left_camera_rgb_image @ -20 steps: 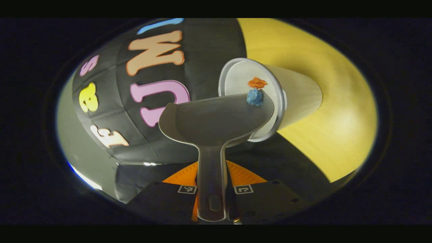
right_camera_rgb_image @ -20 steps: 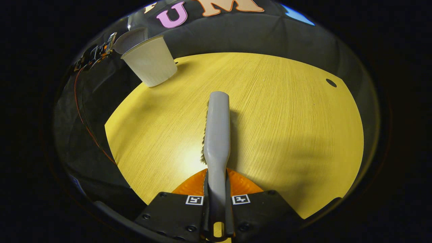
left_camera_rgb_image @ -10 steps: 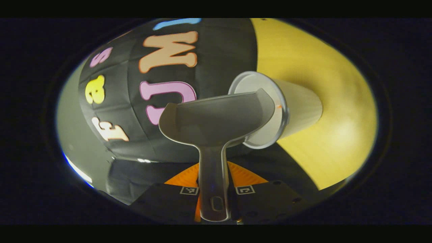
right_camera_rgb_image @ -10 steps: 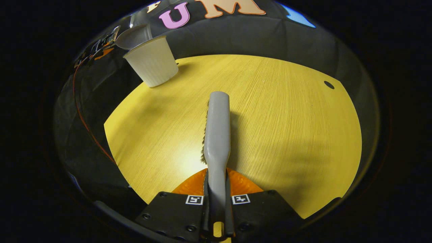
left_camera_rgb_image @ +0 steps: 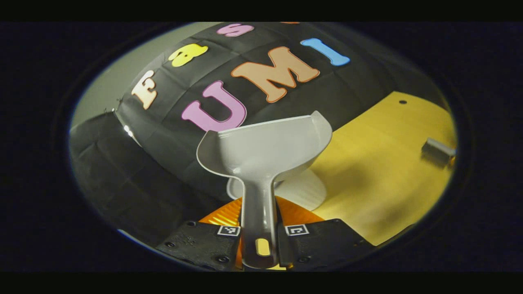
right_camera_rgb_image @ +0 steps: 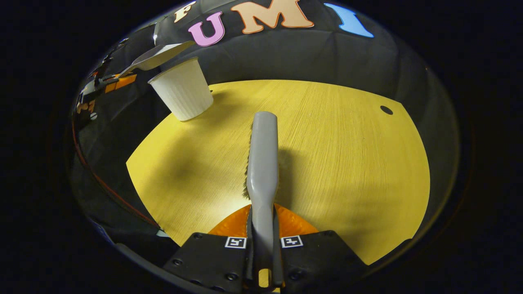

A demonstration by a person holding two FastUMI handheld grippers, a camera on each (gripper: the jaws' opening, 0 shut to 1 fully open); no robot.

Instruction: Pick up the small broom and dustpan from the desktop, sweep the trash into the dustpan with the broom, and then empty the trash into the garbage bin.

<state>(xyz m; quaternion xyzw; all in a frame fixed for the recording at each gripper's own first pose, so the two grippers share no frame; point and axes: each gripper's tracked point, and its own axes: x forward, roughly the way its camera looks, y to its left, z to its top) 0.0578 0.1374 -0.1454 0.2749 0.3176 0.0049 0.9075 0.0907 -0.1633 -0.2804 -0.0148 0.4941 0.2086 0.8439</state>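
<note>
Left gripper view: the left gripper [left_camera_rgb_image: 261, 239] is clamped on the handle of the grey dustpan [left_camera_rgb_image: 265, 151], whose scoop is raised in front of the booth wall, above the white ribbed garbage bin [left_camera_rgb_image: 300, 190] standing on the yellow desktop [left_camera_rgb_image: 384, 171]. Right gripper view: the right gripper [right_camera_rgb_image: 263, 245] is closed on the handle of the small broom [right_camera_rgb_image: 263, 159], held just above the desktop with bristles along its left edge. Farther off at upper left, the dustpan [right_camera_rgb_image: 157, 57] hangs above the bin [right_camera_rgb_image: 184, 90], near the desktop's far left corner.
</note>
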